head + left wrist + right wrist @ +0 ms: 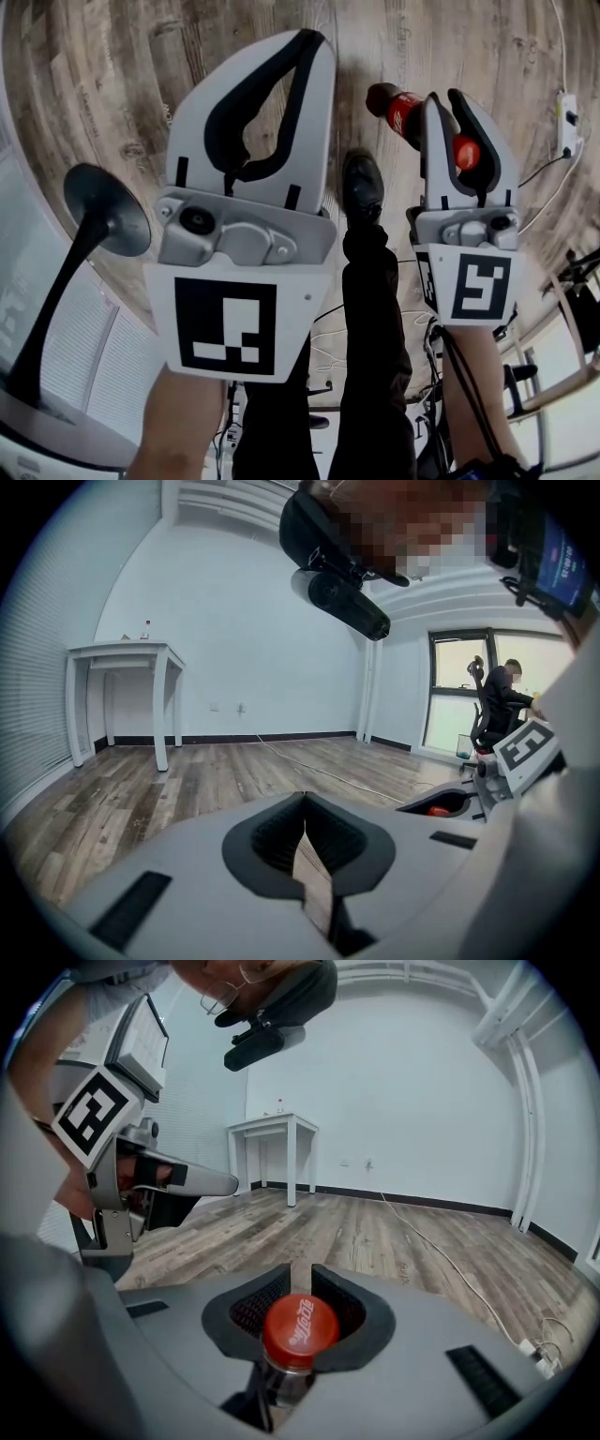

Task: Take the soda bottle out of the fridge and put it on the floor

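Observation:
The soda bottle (398, 111) hangs over the wooden floor (112, 84), its dark body with a red label pointing down towards the boards. My right gripper (446, 97) is shut on its neck just under the red cap (466, 150). In the right gripper view the cap (300, 1327) sits between the black pads (352, 1312), and the right gripper's (300, 1274) tips stand slightly apart above it. My left gripper (314, 37) is beside it at the left, shut and empty. Its tips (305, 796) meet with only floor behind them.
A shoe (362, 186) and dark trouser leg stand between the two grippers. A white power strip (566, 122) lies at the right, and a cable (450, 1260) runs across the floor. A white table (277, 1127) stands by the far wall. A black stand (108, 211) is at the left.

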{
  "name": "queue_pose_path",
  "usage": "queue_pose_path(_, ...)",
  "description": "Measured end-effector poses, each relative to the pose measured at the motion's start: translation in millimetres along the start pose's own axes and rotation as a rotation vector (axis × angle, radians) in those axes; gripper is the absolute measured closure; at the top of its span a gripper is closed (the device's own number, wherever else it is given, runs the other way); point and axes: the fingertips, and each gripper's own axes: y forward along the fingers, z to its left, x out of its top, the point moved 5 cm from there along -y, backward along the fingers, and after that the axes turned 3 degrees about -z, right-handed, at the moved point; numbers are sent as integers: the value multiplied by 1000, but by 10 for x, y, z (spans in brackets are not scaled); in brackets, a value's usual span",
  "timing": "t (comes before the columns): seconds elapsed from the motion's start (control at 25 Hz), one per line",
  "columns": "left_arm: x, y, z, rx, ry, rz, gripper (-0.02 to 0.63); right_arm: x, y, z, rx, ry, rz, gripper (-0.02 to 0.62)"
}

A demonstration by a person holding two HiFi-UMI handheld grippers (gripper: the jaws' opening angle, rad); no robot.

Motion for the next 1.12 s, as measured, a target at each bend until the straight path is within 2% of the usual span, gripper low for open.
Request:
queue_pose_path(0.6,-174,66,53,16,-18,0,589,-272,239,-65,-5,-39,-4,512)
queue_pose_path(0.76,-177,81,37,18,-27,-6,589,-443,243,-74,4,-42,50,512)
queue_pose_path(0.92,-182,78,23,18,-25,-4,589,-491,276,-85,-9,-45,33,512)
queue_pose_path(1.04,-183,73,14,19,-24,-6,589,-607,255,-85,0,-46,80,512)
queue_pose_path(1.12,-198,63,2,18,-25,-4,589,-621,273,-94,-8,-50,62,512)
